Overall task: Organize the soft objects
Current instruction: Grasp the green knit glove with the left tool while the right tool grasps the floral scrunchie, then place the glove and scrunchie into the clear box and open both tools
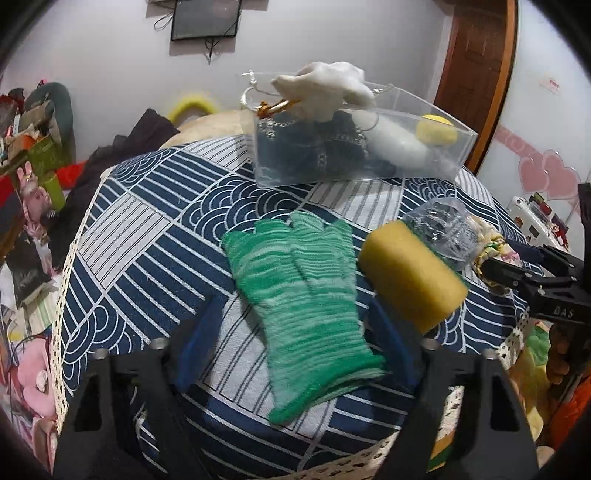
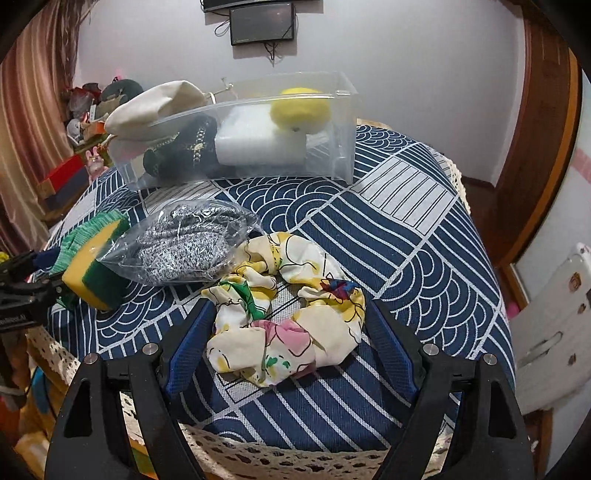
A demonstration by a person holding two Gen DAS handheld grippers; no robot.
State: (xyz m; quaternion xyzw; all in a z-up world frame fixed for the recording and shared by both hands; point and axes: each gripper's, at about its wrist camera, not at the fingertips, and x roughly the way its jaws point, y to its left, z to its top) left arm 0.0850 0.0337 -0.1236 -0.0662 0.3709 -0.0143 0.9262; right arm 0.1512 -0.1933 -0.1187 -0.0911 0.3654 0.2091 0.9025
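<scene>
A green knitted glove (image 1: 303, 306) lies flat on the blue patterned tablecloth (image 1: 147, 236), between the spread fingers of my open left gripper (image 1: 295, 321). A yellow sponge (image 1: 410, 277) with a green backing (image 2: 92, 266) lies just right of the glove. My open right gripper (image 2: 290, 317) straddles a floral scrunchie (image 2: 284, 314) on the cloth. A clear bag with grey fabric (image 2: 188, 243) lies beside the scrunchie. A clear plastic box (image 1: 354, 147) at the back holds a dark item, a white block and a yellow ball; a cream cloth (image 1: 325, 88) hangs over its rim.
The round table's lace edge (image 2: 273, 461) runs close under both grippers. Clutter and plush toys (image 1: 33, 177) sit left of the table. A wooden door frame (image 1: 476, 74) and a wall screen (image 2: 262, 22) stand behind it.
</scene>
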